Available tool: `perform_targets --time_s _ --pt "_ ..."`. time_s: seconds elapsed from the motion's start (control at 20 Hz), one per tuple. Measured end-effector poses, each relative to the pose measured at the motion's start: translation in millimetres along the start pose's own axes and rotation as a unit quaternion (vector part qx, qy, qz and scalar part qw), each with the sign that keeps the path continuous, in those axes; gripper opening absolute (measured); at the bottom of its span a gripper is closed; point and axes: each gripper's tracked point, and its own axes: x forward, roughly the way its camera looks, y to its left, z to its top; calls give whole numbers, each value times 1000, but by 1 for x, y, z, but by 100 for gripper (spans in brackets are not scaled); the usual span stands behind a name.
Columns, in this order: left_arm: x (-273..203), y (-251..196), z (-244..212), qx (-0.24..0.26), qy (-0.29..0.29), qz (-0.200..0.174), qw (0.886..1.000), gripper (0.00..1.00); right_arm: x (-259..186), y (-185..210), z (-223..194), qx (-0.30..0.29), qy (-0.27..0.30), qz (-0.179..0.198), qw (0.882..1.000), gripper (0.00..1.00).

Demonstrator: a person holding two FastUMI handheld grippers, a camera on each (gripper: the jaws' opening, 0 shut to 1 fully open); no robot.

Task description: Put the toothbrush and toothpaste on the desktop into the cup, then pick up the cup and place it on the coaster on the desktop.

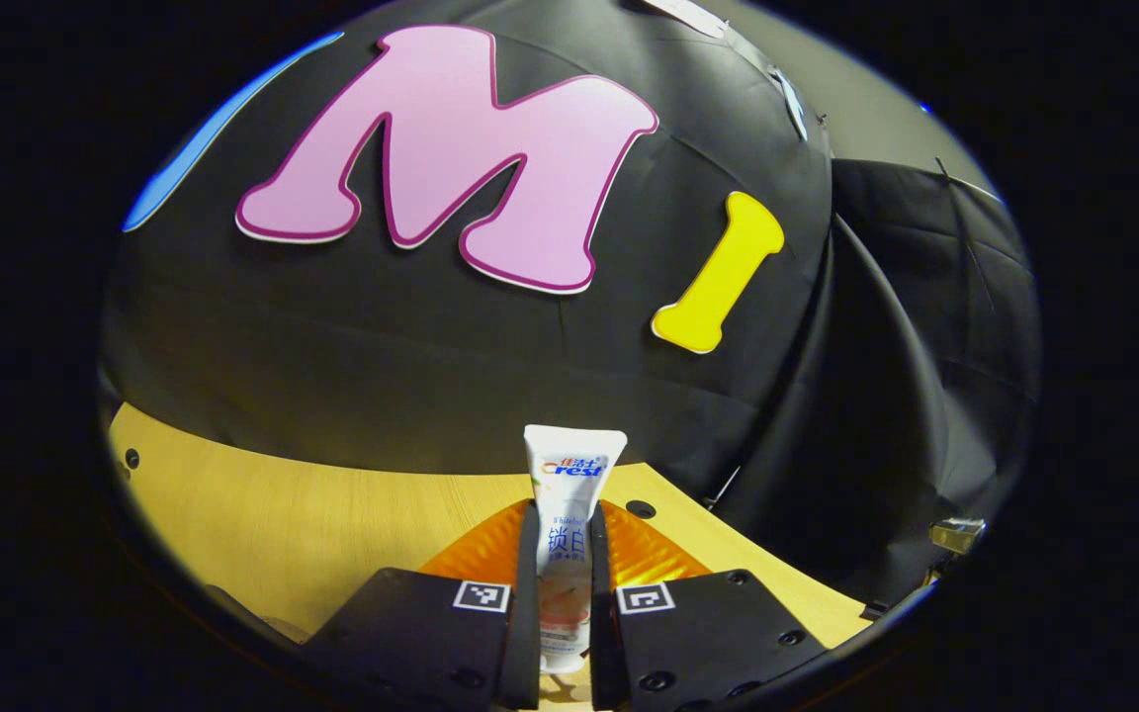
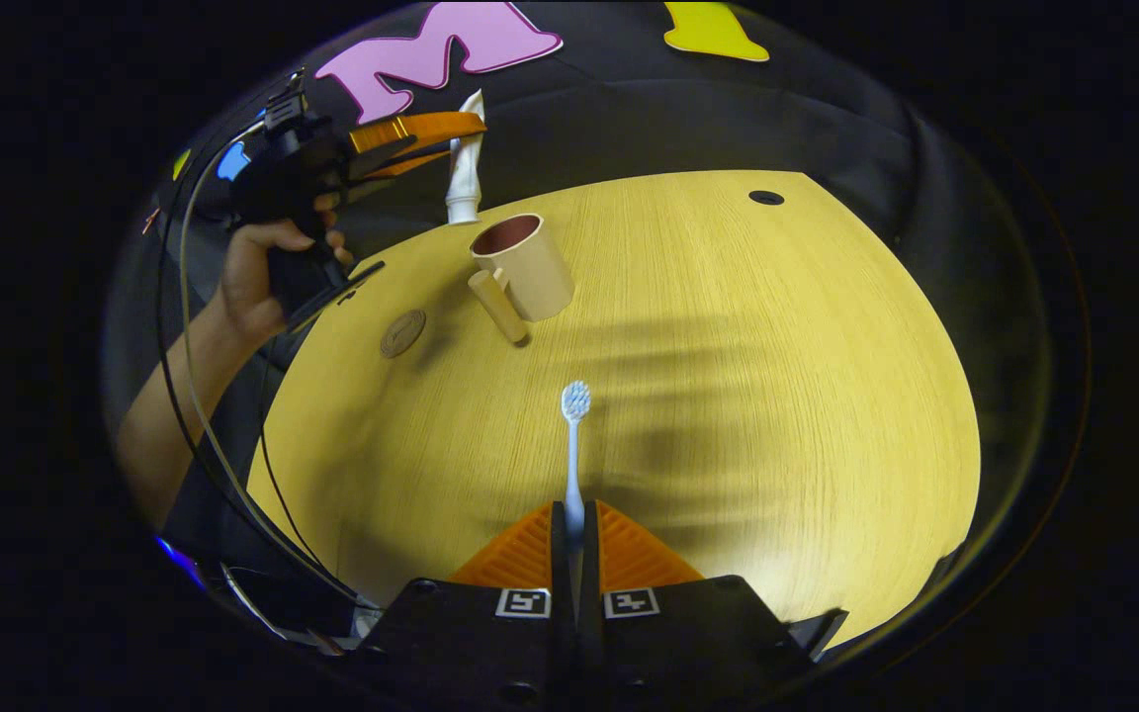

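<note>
In the left gripper view my left gripper [image 1: 564, 534] is shut on a white toothpaste tube [image 1: 569, 485], which stands upright between the fingers, raised off the wooden desktop [image 1: 312, 514]. In the right gripper view that gripper [image 2: 451, 138] hangs in a hand at the far left, holding the tube [image 2: 464, 168] just above and behind the beige cup [image 2: 525, 262]. The cup stands upright with its handle toward me. A round brown coaster [image 2: 402, 332] lies left of it. My right gripper [image 2: 574, 524] is shut on the handle of a toothbrush [image 2: 574, 445], bristle head pointing away.
The desktop [image 2: 777, 376] has small round holes, one hole [image 2: 765, 198] near the far right edge and another hole [image 1: 641, 509] in the left gripper view. Black cloth walls close in the back and sides. Cables [image 2: 223, 465] trail down at the left edge.
</note>
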Motion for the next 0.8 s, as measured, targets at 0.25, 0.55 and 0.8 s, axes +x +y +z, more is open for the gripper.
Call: perform_targets --time_s 0.25,0.55,0.8 --pt "18 7 -27 7 -18 -19 1000 25 21 -7 -4 -1 6 0 1000 5" --pt "18 6 -65 37 -23 -21 999 29 20 -9 3 21 -11 3 1000 5" --pt "13 10 -88 42 1 -10 999 48 22 -4 13 16 -28 10 999 5"
